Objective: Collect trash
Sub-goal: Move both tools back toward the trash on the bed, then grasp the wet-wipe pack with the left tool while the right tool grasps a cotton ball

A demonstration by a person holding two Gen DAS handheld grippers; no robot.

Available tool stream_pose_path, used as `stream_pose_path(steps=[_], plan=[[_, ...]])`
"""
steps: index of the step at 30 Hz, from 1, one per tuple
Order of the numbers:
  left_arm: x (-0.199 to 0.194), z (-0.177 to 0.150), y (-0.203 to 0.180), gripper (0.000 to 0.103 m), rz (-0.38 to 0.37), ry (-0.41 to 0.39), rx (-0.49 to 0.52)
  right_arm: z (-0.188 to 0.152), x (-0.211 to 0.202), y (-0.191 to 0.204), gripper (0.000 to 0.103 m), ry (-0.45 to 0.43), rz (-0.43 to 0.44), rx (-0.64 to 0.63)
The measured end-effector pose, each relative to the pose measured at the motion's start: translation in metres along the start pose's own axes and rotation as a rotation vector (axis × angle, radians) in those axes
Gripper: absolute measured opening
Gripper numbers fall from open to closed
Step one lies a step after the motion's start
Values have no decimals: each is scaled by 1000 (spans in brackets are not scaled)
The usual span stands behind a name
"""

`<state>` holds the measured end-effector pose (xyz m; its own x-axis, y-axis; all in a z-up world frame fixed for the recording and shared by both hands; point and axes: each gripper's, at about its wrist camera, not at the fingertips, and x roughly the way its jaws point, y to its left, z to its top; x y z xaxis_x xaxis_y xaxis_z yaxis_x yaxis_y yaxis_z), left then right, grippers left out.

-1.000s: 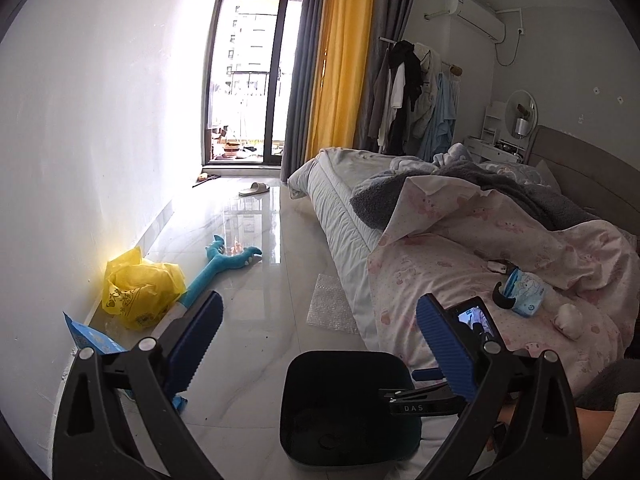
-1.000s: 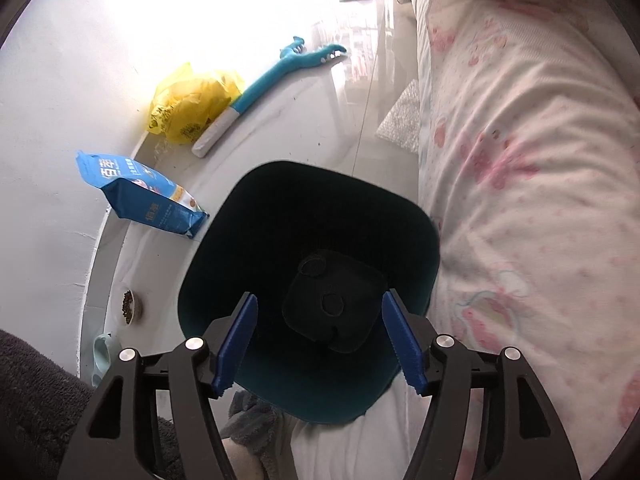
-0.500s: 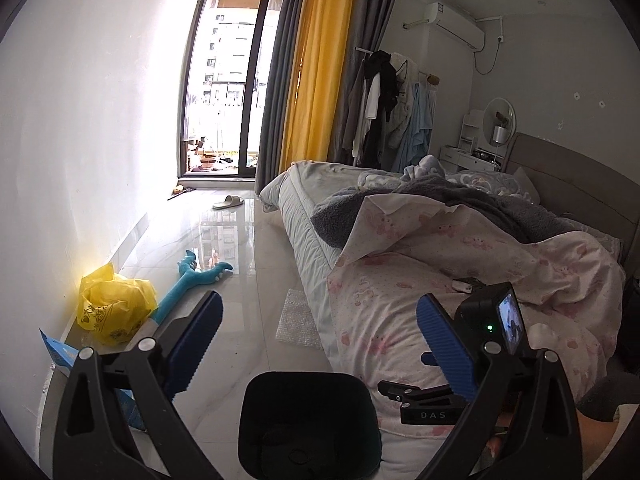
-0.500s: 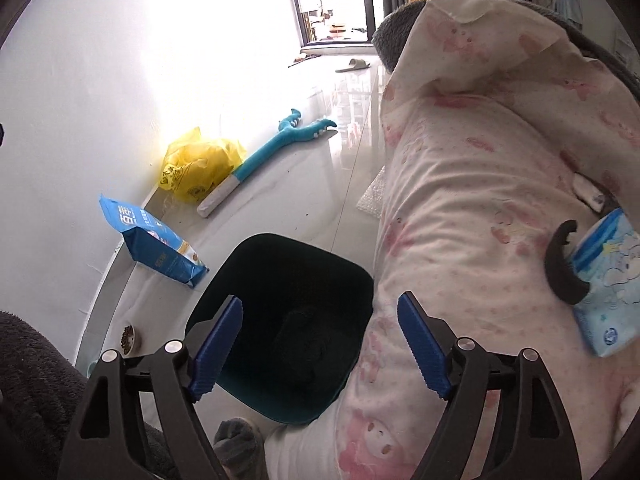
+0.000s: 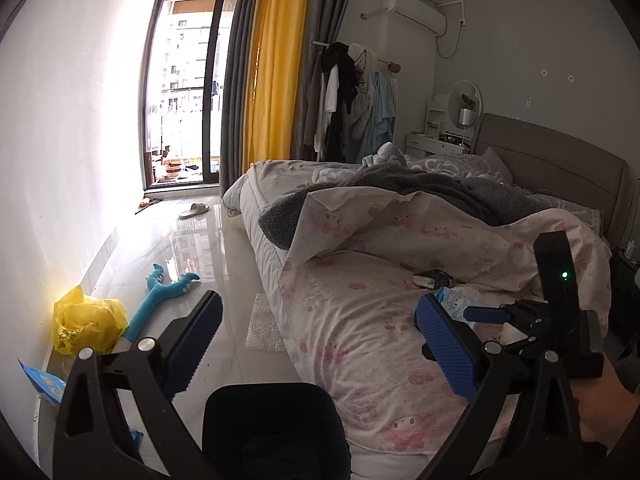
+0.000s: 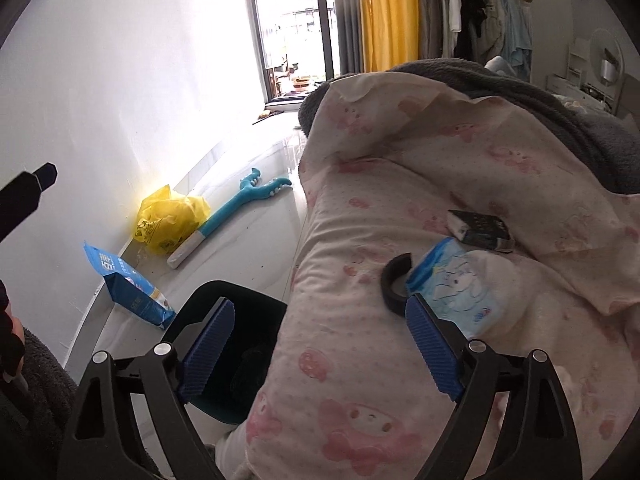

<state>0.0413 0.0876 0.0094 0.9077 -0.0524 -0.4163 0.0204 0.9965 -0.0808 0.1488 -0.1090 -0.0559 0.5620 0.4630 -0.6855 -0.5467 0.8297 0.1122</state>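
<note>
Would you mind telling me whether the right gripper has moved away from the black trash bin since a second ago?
Yes. The right gripper has swung up and off the black trash bin, which now sits low and left, toward the pink quilt. Its jaws are opening, nothing between them.

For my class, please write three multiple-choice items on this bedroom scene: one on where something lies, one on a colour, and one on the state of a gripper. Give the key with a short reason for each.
1. Where does the blue tissue pack lie?
A. on the floor by the wall
B. on the pink duvet
C. inside the dark bin

2. What colour is the crumpled plastic bag by the wall?
A. yellow
B. red
C. black

3. What is between the fingers of the right gripper?
A. nothing
B. the tissue pack
C. the long teal toy

Key: 1 B, the pack rests on the duvet beside a black box. 2 A, the bag is plainly yellow. 3 A, the jaws are opening, with only bedding and the bin seen beyond the gap.
</note>
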Motion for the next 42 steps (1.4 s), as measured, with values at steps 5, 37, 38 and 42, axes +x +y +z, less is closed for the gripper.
stream_pose_path(steps=[5, 37, 38, 42], plan=[[13, 1, -14, 99, -52, 26, 17, -7, -14, -31, 90, -15, -39, 28], [129, -11, -121, 99, -417, 245, 312, -62, -23, -138, 90, 77, -81, 72], [133, -12, -124, 99, -422, 251, 318, -64, -22, -138, 90, 82, -74, 70], [147, -13, -132, 99, -442, 271, 333, -68, -15, -140, 90, 106, -56, 60]])
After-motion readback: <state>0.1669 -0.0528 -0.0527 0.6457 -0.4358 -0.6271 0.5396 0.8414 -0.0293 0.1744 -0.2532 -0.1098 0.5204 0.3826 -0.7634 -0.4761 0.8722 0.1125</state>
